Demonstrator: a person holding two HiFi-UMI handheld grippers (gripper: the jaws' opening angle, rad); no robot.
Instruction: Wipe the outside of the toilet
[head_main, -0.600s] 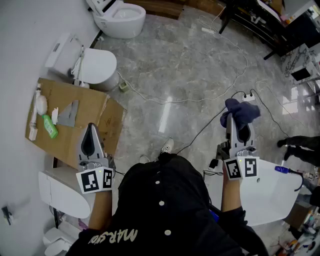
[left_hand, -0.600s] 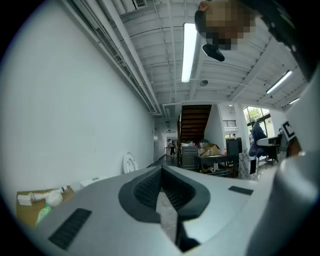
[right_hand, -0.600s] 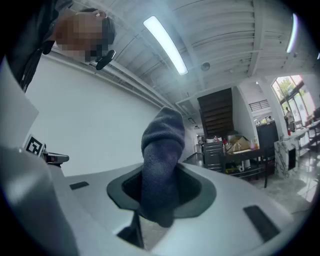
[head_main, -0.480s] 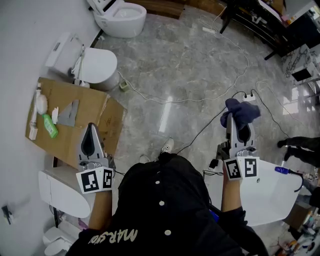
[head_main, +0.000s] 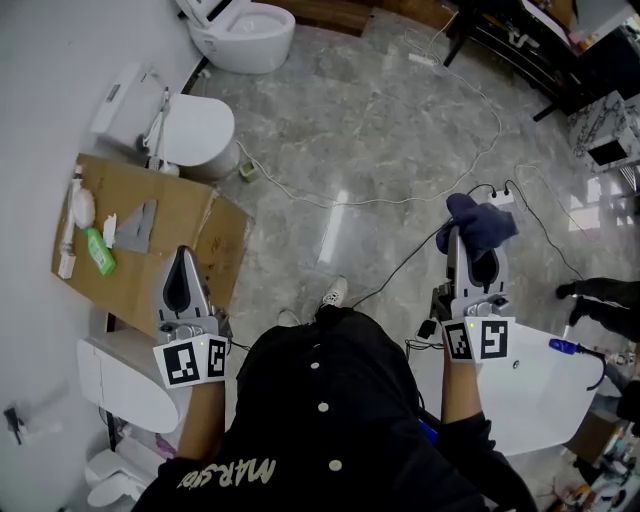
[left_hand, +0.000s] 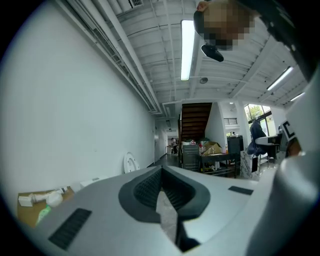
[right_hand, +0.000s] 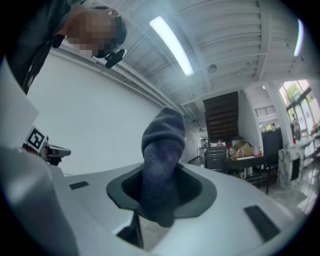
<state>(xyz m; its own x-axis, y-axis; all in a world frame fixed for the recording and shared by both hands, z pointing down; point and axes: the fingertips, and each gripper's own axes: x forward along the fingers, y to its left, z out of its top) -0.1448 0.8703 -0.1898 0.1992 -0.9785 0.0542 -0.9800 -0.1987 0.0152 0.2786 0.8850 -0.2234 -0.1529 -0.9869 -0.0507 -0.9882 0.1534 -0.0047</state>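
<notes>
- Standing on a grey marble floor (head_main: 380, 120), a person in a black top holds 2 grippers out front, seen from above.
- R gripper (head_main: 470, 248), at 3 o'clock: jaws clamped on a dark blue cloth (head_main: 482, 222), which bunches up past the tips. The cloth is in the air and touches nothing else.
- L gripper (head_main: 181, 258), at 9 o'clock: jaws together, nothing btwn them.
- Near toilet (head_main: 120, 385): white, lid down, at 8 o'clock by the wall, just below the L gripper.
- Toilet 2 (head_main: 190, 130) at 10 o'clock and toilet 3 (head_main: 245, 35) at 11 o'clock, both well apart from the cloth.
- Box (head_main: 170, 225): brown cardboard, btwn near toilet and toilet 2, w/ small cleaning items on top.
- Cables (head_main: 400, 198) trail across the floor at 2 o'clock.
- Judgement: wiping hasn't begun; the cloth has to reach a toilet first. Can't tell which one is meant.
- To do it well: keep the clamp firm, turn toward the toilet, and lay the loose bunch flat on the outer shell. Wipe top down in overlapping passes, incl. the sides and base. Step clear of the cables.
</notes>
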